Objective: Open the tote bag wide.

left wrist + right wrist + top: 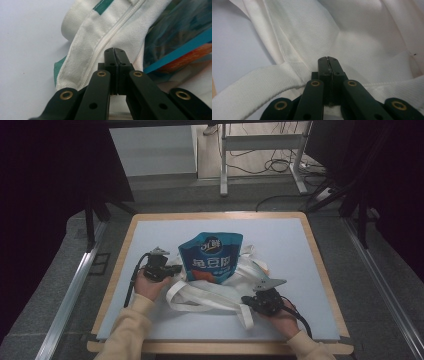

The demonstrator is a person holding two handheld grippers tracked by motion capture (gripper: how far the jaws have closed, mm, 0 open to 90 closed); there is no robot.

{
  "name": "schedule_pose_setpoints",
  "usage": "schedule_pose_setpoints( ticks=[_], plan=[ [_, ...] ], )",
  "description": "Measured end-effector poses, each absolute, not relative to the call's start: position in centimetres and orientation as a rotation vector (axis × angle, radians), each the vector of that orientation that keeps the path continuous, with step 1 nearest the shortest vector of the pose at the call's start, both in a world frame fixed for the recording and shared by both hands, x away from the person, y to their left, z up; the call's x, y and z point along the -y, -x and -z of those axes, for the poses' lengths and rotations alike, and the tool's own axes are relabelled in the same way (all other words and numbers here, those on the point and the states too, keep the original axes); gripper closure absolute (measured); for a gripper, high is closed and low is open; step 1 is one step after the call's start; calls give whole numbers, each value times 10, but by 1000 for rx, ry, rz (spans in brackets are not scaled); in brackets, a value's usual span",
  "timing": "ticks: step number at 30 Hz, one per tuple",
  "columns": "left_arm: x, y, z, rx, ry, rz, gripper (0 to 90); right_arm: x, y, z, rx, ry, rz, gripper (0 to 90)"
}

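The white cloth bag (220, 287) lies flat near the middle of the table (310, 270), its straps (200, 300) looped toward the person, and a blue snack pouch (211, 256) sits half inside its mouth, apparently so it can be packed in or drawn out. The left tool (172, 269) has its jaws pressed together at the zipper edge (110, 37), seemingly pinching cloth to hold the mouth. The right tool (252, 301), jaws likewise closed, rests against the near fabric (352, 37) beside a strap; whether it grips cloth cannot be told.
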State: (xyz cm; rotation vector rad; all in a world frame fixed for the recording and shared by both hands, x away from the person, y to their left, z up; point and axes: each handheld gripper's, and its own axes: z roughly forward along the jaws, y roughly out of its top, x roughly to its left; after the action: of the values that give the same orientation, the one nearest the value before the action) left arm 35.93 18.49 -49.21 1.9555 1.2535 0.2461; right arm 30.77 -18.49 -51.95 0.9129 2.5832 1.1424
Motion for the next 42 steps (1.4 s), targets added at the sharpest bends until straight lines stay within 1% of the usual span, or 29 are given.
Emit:
schedule_pose_setpoints(
  ticks=[7,14,18,19,22,23,31,42],
  plan=[
    [-188,-351,482,-1224,-1943,-264,900,188,-310,509,-2544,-921,-1193,889],
    [-191,-333,467,-1173,-1938,-285,900,197,-317,485,-2453,-928,-1258,889],
    [-188,-322,461,-1132,-1951,-291,900,200,-327,465,-2388,-926,-1284,889],
    [-187,-319,460,-1123,-1960,-292,900,200,-334,455,-2372,-929,-1296,889],
    [-186,-314,460,-1112,-1964,-288,900,197,-344,448,-2373,-940,-1282,889],
    [-186,-312,460,-1108,-1968,-284,900,195,-354,443,-2369,-945,-1255,889],
    [-184,-300,466,-1082,-1981,-231,900,179,-377,446,-2383,-956,-1191,889],
    [-184,-289,476,-1082,-2003,-197,900,169,-384,460,-2450,-930,-1080,889]
  ],
)
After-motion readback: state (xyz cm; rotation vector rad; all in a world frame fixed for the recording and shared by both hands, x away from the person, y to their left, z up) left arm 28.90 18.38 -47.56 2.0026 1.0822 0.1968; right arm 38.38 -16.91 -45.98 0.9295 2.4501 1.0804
